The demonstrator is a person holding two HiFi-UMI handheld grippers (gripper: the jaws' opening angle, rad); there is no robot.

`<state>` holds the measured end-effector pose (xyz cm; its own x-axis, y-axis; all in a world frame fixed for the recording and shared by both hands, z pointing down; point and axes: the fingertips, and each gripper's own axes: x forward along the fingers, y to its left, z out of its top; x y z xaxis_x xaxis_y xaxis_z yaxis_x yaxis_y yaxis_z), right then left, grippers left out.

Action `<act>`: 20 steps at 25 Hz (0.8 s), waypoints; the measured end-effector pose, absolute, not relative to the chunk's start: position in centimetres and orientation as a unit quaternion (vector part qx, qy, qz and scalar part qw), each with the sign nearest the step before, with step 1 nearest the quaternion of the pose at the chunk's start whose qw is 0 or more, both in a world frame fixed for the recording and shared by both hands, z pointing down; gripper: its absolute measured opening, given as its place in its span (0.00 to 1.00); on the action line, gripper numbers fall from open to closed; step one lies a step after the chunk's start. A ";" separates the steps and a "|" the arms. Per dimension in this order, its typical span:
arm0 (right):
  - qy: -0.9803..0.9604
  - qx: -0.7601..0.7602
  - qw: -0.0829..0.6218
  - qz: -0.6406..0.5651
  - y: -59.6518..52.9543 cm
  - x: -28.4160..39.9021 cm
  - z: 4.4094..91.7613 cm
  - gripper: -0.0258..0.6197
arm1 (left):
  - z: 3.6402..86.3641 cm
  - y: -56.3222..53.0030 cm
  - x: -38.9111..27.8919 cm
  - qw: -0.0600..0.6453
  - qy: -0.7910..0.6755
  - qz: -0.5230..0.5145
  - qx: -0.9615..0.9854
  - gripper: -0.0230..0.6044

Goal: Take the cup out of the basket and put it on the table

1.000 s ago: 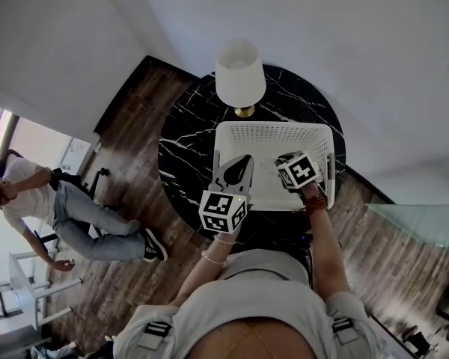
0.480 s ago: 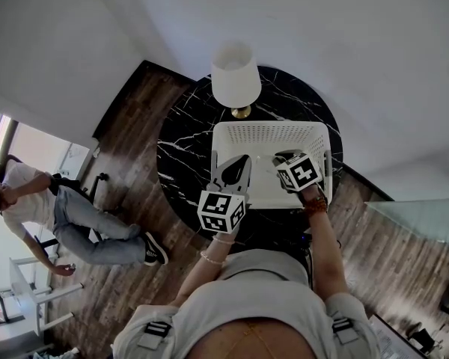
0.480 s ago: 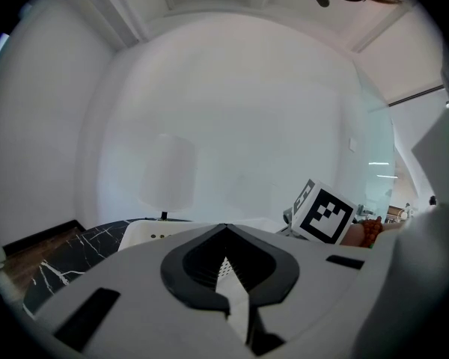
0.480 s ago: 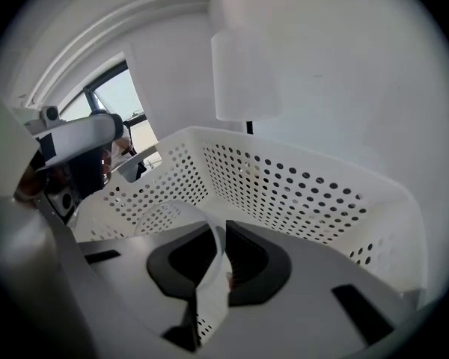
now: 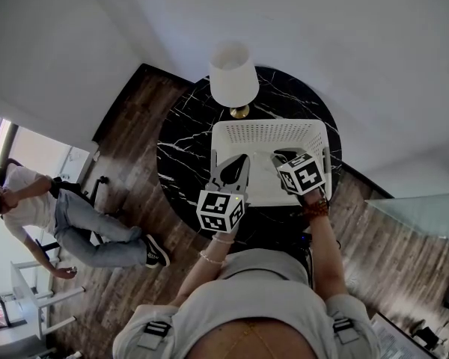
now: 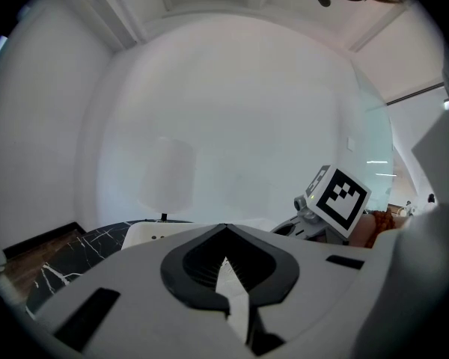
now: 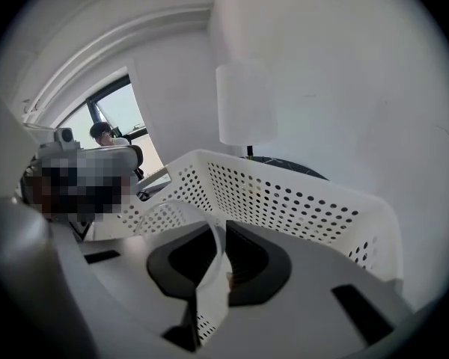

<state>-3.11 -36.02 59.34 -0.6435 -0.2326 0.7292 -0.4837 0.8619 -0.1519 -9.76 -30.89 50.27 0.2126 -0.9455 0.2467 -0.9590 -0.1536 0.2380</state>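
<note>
One round black marble desk (image 5: 183, 152) is seen, and one white perforated basket (image 5: 269, 128) is placed on it, near the desk's near edge. One lamp (image 5: 233, 77) with a white shade is set at the far edge of the desk, just beside the far wall of the basket.

Two claws are counted. The right claw (image 5: 283, 158) is held over the right part of the basket. In the right gripper view, the right claw (image 7: 218, 229) is closed on a thin white wall, which is taken to be the rim of the one cup (image 7: 209, 286). The dotted walls of the basket (image 7: 299, 200) are seen around and behind the cup, and the lamp (image 7: 245, 103) is seen beyond them. In the head view the cup is hidden under the claw. Whether it rests on the basket's bottom cannot be told.

The left claw (image 5: 236, 169) is held over the left part of the basket. Its tips are brought together in the left gripper view (image 6: 224, 234), and nothing is gripped.

One other person (image 5: 37, 208) is seen on the wooden floor (image 5: 135, 126), well apart from the desk's left edge.
</note>
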 end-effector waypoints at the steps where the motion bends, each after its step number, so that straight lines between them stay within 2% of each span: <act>1: -0.892 0.203 0.366 0.170 -36.0 -3.1 59.0 0.10 | 50.2 -30.9 -9.8 0.172 -0.627 0.020 0.759 0.04; 20: -0.915 0.239 0.281 0.162 -34.8 -1.9 52.4 0.10 | 50.0 -30.3 -9.5 0.168 -0.621 0.024 0.765 0.04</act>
